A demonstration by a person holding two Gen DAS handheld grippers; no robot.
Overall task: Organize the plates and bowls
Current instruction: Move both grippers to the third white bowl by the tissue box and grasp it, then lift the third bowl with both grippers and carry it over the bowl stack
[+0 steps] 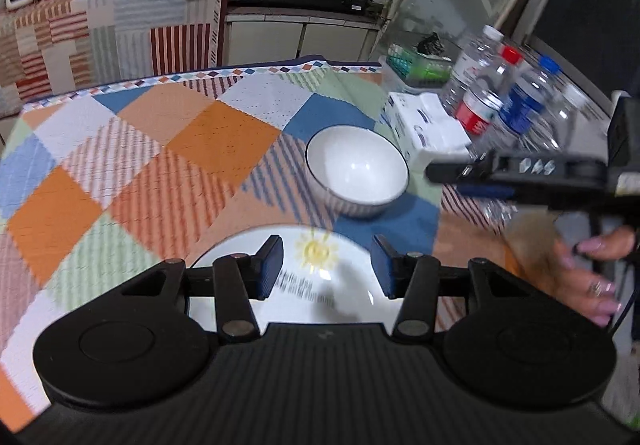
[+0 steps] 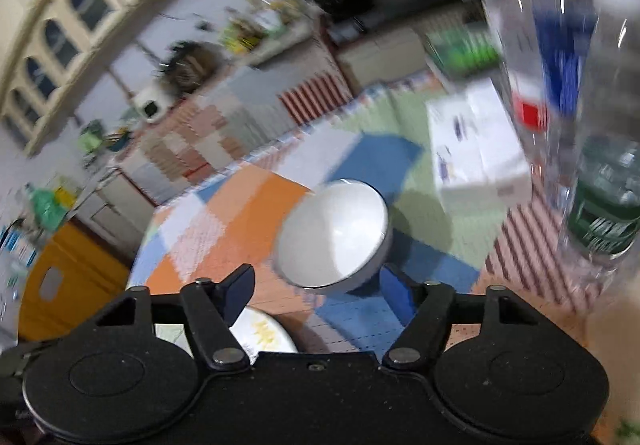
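Left gripper (image 1: 327,267) wide open, empty, over plate (image 1: 352,265) at lower centre; right gripper (image 2: 316,295) agape, empty, near bowl (image 2: 334,235) mid-frame.

Indoor light was moderate and came from overhead, leaving soft glints inside the white ceramic bowl (image 1: 357,169) and a faint shadow beside it on the patchwork cloth of the bench (image 1: 152,149). The left wrist view was fairly sharp at centre, though the clear plastic bottles (image 1: 504,101) smeared. The right wrist view was heavily motion-blurred, the bottles (image 2: 560,45) streaked. Both fisheye views bent straight lines toward the edges.
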